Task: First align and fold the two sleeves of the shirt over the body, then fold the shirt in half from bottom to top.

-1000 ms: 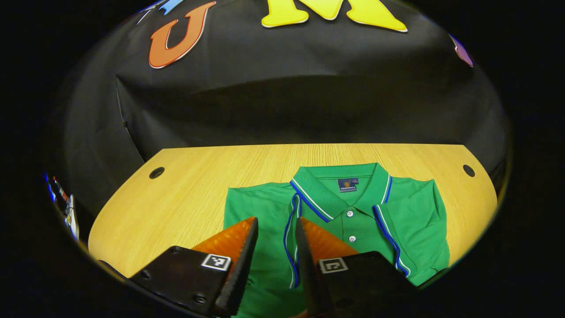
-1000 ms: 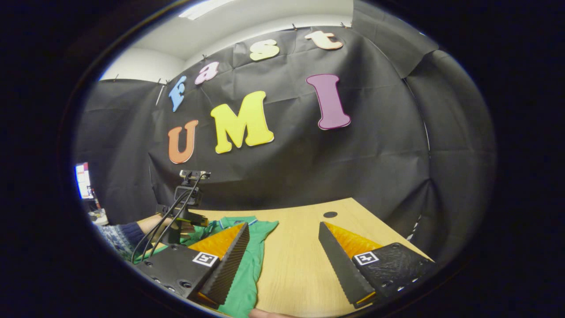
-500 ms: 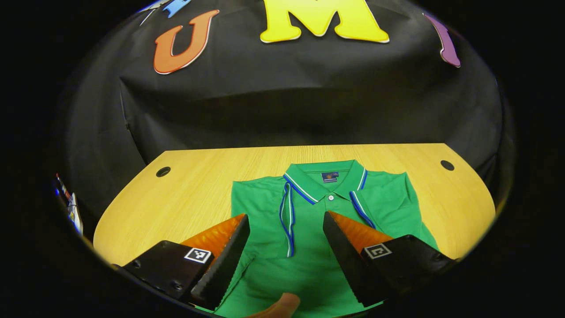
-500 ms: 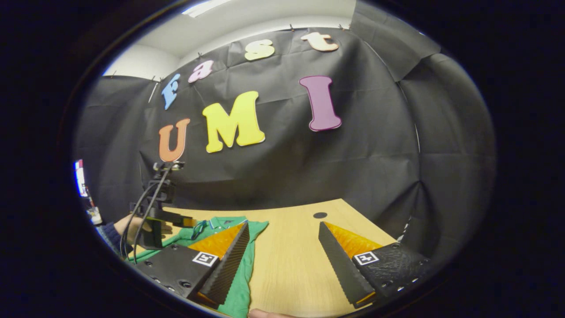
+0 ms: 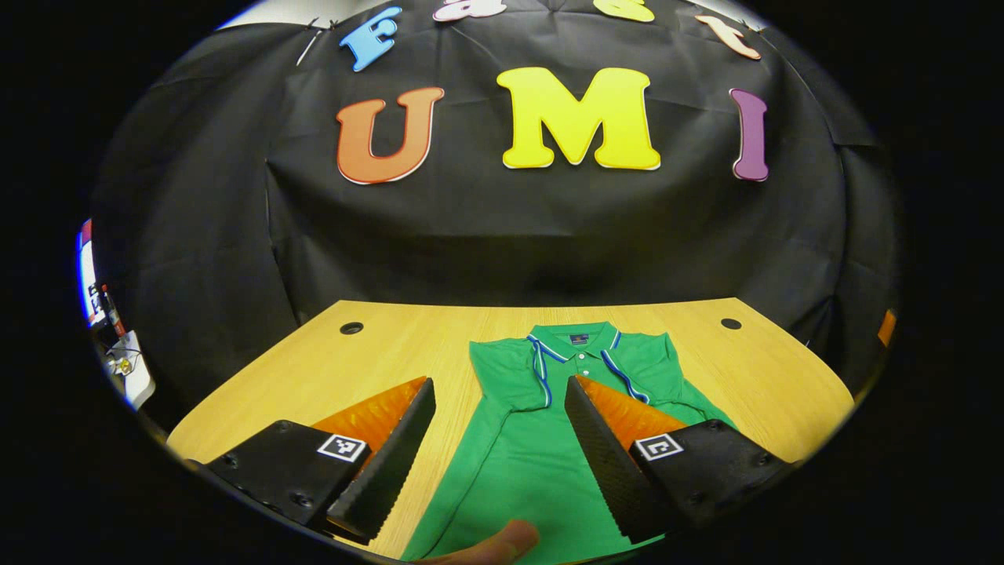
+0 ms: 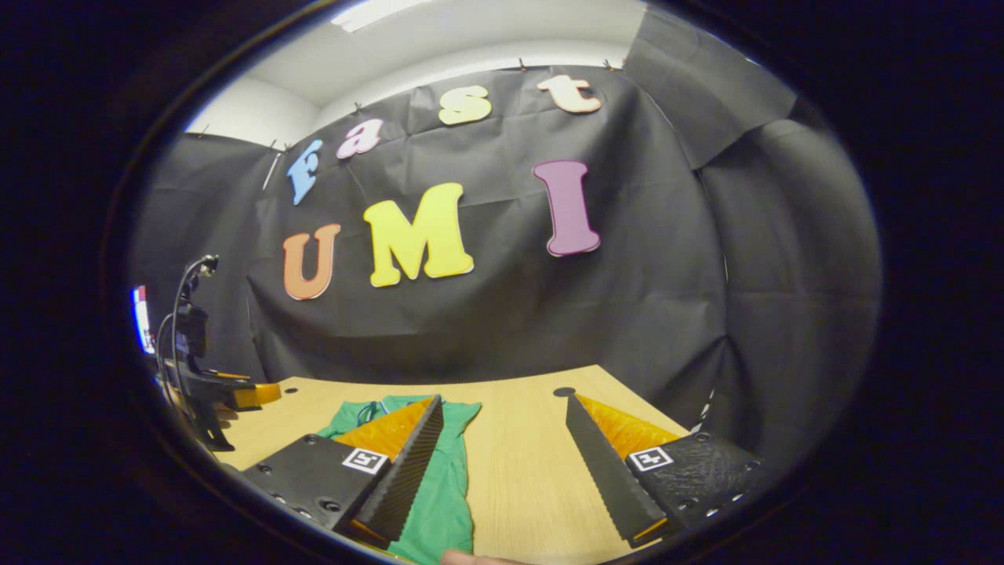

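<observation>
Green polo shirt (image 5: 541,439) lies flat on the table (image 5: 376,361), collar toward the far edge, both sleeves folded in over the body (blue-white trim facing up). Left hand-held gripper (image 5: 498,455) hangs above the shirt's lower half, fingers spread wide, nothing between them. Right hand-held gripper (image 6: 502,463) also wide open and empty, over the shirt's side edge and bare table near the far right corner. A fingertip (image 5: 490,544) shows at the bottom of the left gripper view.
</observation>
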A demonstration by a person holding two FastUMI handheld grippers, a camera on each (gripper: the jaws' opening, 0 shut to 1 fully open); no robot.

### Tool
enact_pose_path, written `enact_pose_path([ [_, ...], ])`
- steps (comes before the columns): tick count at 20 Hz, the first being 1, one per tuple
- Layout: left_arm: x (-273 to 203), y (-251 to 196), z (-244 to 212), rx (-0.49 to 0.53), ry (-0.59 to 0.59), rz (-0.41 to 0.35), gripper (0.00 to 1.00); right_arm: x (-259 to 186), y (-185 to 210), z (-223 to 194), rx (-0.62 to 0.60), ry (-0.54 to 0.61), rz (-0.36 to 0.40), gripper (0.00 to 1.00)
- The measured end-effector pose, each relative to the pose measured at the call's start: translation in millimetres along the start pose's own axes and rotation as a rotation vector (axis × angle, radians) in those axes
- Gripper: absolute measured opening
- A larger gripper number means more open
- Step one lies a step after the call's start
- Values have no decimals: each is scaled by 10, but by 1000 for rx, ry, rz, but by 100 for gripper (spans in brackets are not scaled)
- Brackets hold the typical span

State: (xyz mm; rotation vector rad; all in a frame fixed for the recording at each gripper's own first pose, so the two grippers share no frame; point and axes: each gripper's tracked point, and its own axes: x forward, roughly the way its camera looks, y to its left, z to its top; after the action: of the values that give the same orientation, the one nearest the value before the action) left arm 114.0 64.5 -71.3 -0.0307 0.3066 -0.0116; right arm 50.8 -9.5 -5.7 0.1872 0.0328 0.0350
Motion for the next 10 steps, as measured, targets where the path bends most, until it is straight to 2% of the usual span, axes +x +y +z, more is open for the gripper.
enact_pose_path([
  [4,-578,287,-121,28,-49,31,100,-205,166,-129,-97,34,19,95],
  [5,-698,332,-158,25,-58,36,100,-258,200,-163,-113,45,24,100],
  [6,-811,371,-199,28,-64,37,100,-317,240,-189,-128,54,34,95],
  [7,-912,411,-240,26,-73,44,100,-362,281,-197,-140,58,39,95],
  [10,-1153,423,-369,43,-96,36,100,-480,309,-164,-161,59,2,95],
])
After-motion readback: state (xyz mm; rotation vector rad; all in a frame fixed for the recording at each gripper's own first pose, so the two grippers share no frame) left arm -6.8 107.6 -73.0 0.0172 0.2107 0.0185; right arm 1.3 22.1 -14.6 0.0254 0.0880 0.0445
